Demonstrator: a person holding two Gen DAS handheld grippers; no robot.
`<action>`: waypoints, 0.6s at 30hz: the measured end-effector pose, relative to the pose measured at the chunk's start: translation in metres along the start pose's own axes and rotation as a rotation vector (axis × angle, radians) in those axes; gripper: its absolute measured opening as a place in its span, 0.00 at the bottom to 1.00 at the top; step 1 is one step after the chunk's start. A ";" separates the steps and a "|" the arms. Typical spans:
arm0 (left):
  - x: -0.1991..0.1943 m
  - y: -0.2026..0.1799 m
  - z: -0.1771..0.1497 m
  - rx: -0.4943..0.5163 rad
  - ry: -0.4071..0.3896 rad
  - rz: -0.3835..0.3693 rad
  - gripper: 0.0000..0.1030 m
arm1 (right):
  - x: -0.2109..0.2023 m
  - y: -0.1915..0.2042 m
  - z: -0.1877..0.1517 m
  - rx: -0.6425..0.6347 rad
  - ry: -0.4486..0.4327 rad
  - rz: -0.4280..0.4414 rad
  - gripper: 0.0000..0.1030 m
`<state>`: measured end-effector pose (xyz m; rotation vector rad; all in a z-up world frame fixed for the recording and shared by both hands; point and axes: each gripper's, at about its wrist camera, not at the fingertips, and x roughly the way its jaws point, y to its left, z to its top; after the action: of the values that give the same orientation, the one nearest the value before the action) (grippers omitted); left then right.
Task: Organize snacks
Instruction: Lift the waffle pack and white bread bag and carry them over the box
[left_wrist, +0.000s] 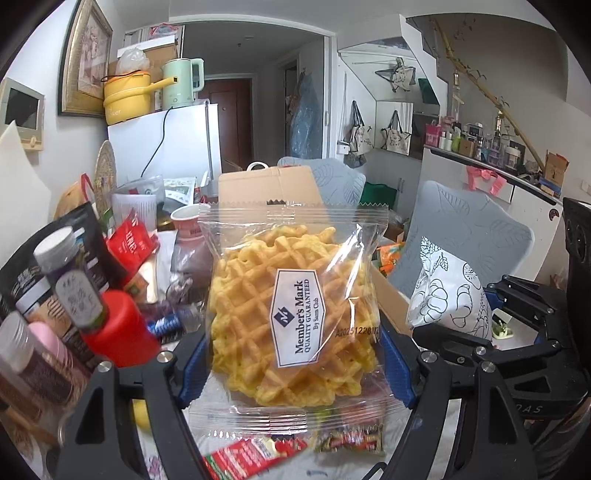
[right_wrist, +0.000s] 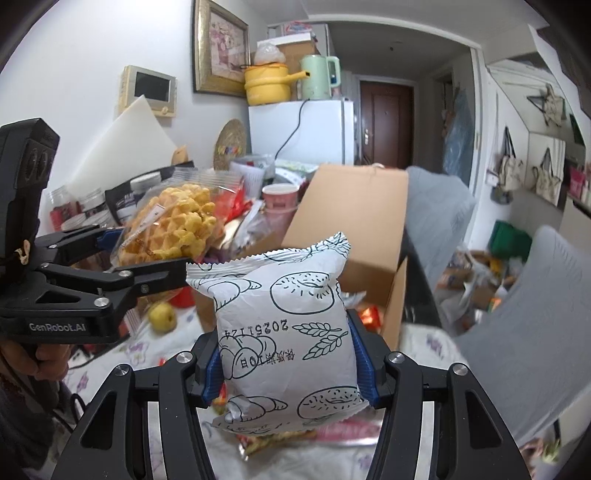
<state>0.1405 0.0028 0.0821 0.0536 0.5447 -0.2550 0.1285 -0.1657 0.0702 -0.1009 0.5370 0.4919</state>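
Got my left claw (left_wrist: 291, 365) clamped on the waffle pack (left_wrist: 295, 314), right claw (right_wrist: 288, 365) squeezing the white bread bag (right_wrist: 286, 332), cardboard box (right_wrist: 351, 214) right behind.

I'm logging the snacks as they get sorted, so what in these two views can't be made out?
- Cardboard box interior: right wrist view, hidden by its own wall and the white bread packet.
- Red sachet: left wrist view, cut off by the bottom edge, print blurred.
- Snacks under the waffle packet: left wrist view, covered by it and the left claw.
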 end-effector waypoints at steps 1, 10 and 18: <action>0.003 0.002 0.004 0.000 -0.003 0.000 0.76 | 0.002 0.000 0.005 -0.008 -0.008 0.000 0.55; 0.034 0.016 0.037 0.038 -0.030 0.048 0.76 | 0.037 -0.011 0.040 -0.046 -0.031 0.001 0.55; 0.074 0.031 0.046 0.034 0.007 0.071 0.76 | 0.081 -0.029 0.052 -0.018 0.003 0.003 0.55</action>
<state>0.2326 0.0107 0.0830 0.1063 0.5445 -0.1945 0.2272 -0.1452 0.0722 -0.1177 0.5355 0.4996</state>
